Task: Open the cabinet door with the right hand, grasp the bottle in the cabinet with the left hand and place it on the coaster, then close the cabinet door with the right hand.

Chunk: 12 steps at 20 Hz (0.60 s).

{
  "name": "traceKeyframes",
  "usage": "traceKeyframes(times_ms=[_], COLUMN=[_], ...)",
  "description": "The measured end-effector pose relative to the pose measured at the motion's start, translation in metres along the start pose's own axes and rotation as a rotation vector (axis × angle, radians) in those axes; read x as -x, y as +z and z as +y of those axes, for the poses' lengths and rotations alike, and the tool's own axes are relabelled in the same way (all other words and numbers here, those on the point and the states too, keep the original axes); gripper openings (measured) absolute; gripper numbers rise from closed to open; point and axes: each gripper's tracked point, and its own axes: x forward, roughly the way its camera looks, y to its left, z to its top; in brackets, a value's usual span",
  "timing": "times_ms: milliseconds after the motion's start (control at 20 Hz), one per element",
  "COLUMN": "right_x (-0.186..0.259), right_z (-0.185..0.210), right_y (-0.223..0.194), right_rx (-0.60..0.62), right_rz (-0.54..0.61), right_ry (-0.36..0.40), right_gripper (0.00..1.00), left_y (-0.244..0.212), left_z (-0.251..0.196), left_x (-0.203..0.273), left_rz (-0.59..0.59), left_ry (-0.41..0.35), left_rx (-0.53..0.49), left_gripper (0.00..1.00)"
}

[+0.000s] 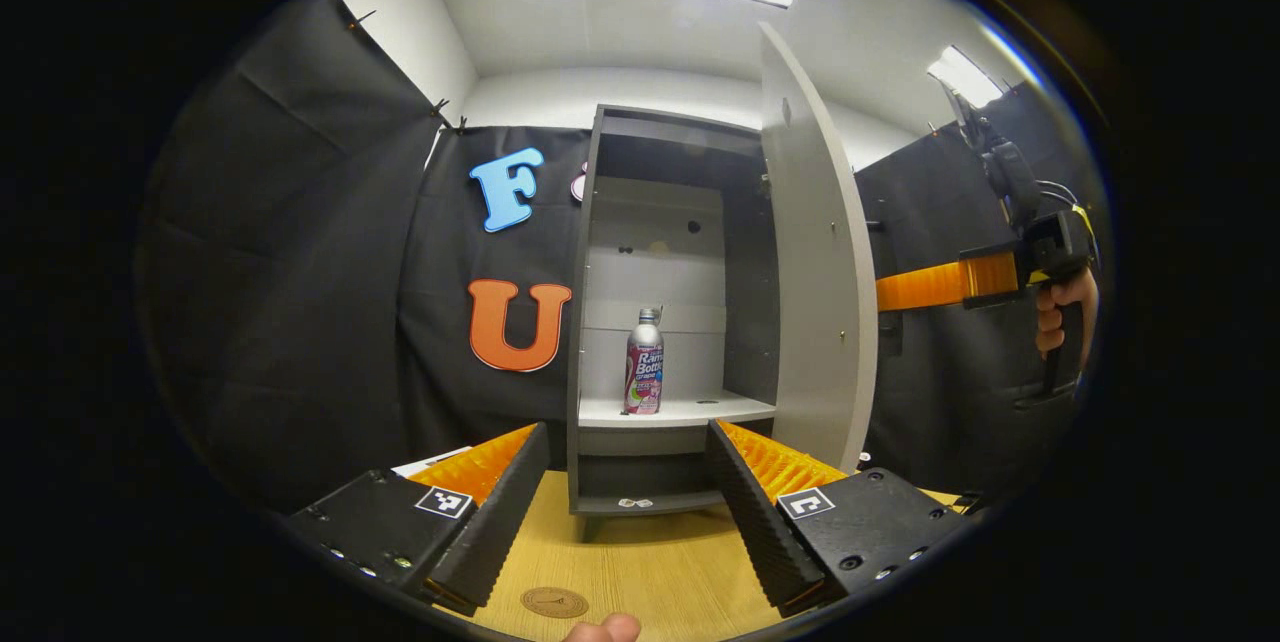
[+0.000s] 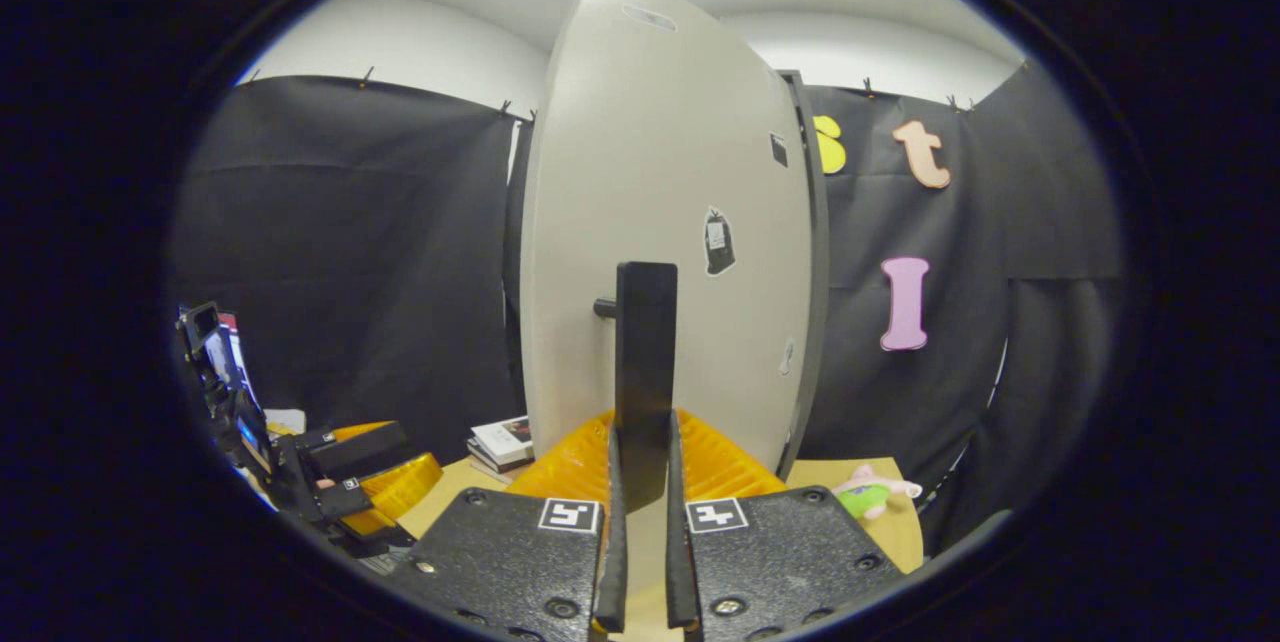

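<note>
Two grippers at work, one per job. Right gripper (image 2: 640,522) clamped on the dark upright handle (image 2: 645,362) at centre of the right gripper view, both fingers pressed flat against its sides, holding the cabinet door (image 2: 660,182) swung wide (most likely to keep the opening clear for the reach). Seen again at the right edge of the left gripper view, held out level by a hand (image 1: 1062,312) behind the door's edge. Left gripper (image 1: 630,492) spread wide apart at the bottom of its own view, holding nothing, lined up with the open cabinet (image 1: 600,252) dead ahead. Bottle (image 1: 644,362) upright on the pale shelf (image 1: 700,410) at centre frame, framed between the two fingers but well beyond them, untouched. Coaster (image 1: 554,602) flat on the wooden table (image 1: 660,562) at lower centre, between and below the fingers, bare and waiting. Door step judged done; grasp of the bottle not yet begun. Next move probably a straight advance into the cabinet, fingers either side of the bottle's body.
</note>
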Motion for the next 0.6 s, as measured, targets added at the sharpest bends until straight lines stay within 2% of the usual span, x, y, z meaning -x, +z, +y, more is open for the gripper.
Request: traceKeyframes(times_ms=[450,600], right_x=[0.023,0.031], right_z=[-0.038,-0.050], right_y=[-0.004,-0.005], right_rx=[0.002,0.000], right_rz=[-0.003,-0.005], right_ry=[-0.147,-0.188], right_gripper=[0.17,0.12], left_y=[-0.006,-0.007], left_z=[-0.018,-0.022], left_x=[-0.002,-0.003], left_rz=[0.015,0.016], left_ry=[-0.036,-0.046], left_rx=[0.003,0.003], left_gripper=[0.95,0.95])
